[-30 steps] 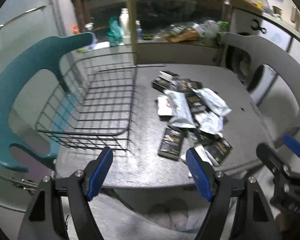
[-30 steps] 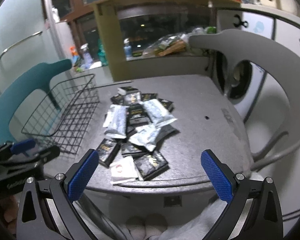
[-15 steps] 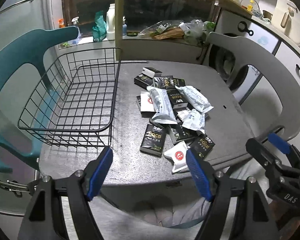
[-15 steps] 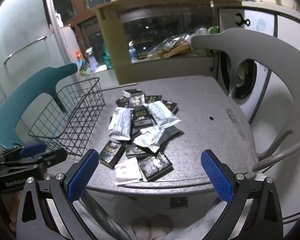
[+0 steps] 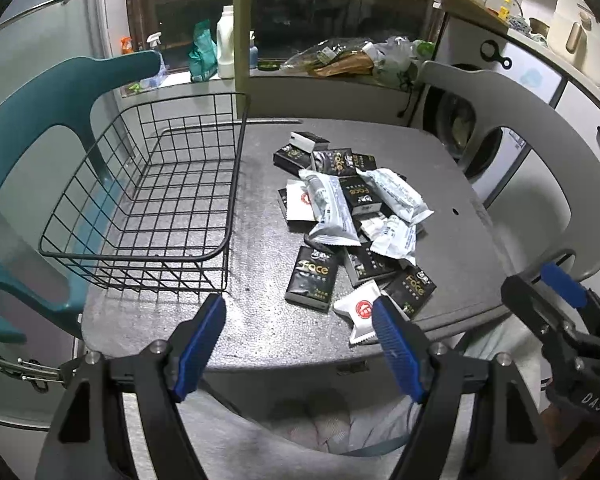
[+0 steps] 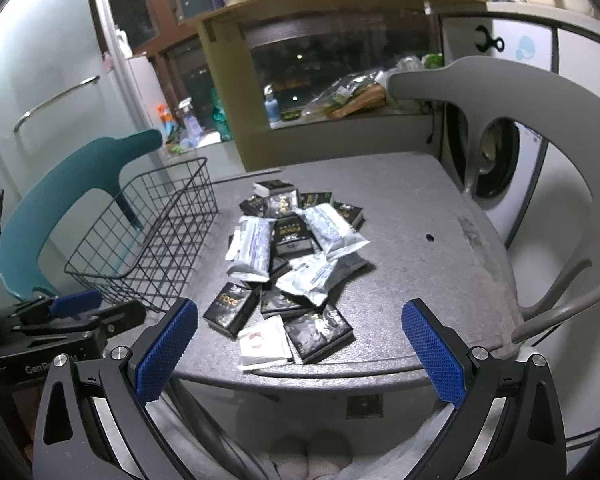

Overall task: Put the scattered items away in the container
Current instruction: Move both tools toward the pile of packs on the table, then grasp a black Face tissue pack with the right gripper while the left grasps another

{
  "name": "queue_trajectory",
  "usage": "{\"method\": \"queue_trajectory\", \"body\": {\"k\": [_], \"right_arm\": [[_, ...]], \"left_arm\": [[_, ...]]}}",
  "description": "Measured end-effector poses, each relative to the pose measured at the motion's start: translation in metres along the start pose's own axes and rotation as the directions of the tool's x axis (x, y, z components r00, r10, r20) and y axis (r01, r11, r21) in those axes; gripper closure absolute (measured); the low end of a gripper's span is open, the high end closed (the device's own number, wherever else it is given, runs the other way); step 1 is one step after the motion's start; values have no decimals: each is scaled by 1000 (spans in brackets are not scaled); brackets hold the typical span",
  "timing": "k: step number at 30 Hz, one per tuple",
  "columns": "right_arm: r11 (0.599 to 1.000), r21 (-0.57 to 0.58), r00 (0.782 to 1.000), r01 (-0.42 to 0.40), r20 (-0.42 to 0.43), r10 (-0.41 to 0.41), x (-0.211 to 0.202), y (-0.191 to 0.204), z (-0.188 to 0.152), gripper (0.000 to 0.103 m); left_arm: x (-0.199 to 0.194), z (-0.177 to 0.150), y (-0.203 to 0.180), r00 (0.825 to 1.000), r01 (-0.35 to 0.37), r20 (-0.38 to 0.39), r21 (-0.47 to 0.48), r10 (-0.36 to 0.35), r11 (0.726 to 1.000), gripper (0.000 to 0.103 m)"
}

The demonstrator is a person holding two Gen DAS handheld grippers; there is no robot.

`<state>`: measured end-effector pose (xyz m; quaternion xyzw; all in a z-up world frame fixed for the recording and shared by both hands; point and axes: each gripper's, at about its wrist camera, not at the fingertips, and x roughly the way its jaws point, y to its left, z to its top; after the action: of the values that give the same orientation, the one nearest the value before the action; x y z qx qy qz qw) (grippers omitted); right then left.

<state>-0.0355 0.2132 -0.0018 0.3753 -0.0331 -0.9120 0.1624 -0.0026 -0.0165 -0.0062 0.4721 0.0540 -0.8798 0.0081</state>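
A pile of black and white sachets (image 5: 348,216) lies in the middle of a grey table (image 5: 452,264); it also shows in the right wrist view (image 6: 296,264). An empty black wire basket (image 5: 156,184) stands on the table's left part and shows in the right wrist view too (image 6: 148,240). My left gripper (image 5: 300,348) is open and empty, at the table's near edge in front of the basket corner. My right gripper (image 6: 300,352) is open and empty, at the near edge in front of the pile. A white sachet with a red mark (image 5: 360,310) lies nearest the edge.
A teal chair (image 5: 24,136) stands left of the table behind the basket. A grey chair (image 5: 540,128) stands on the right. A counter with bottles and bags (image 5: 340,60) lies beyond the table. A washing machine (image 6: 496,160) is at the right.
Both grippers have moved up and slightly forward toward the table, so the pile and basket look closer. Both stay open and empty. Nothing on the table has moved.
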Motion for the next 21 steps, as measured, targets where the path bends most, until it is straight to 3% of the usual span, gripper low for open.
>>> {"method": "queue_trajectory", "body": {"k": [6,9,13,21], "right_arm": [[1000,2,1000,-5,-5,5,1,-1,-1,0],[1000,-4,1000,4,-14,-4,4,-1,-2,0],[999,-48,999,22,-28,-23,13,1,-6,0],[992,-117,991,41,-119,-55,54,-9,-24,0]], "left_arm": [[9,-2,5,1000,-4,-31,-25,3,1000,25],[12,-4,1,998,44,-46,-7,-44,999,25],[17,-8,-6,998,25,-57,19,-23,1000,25],[46,-18,-11,993,51,-112,32,-47,998,25]]}}
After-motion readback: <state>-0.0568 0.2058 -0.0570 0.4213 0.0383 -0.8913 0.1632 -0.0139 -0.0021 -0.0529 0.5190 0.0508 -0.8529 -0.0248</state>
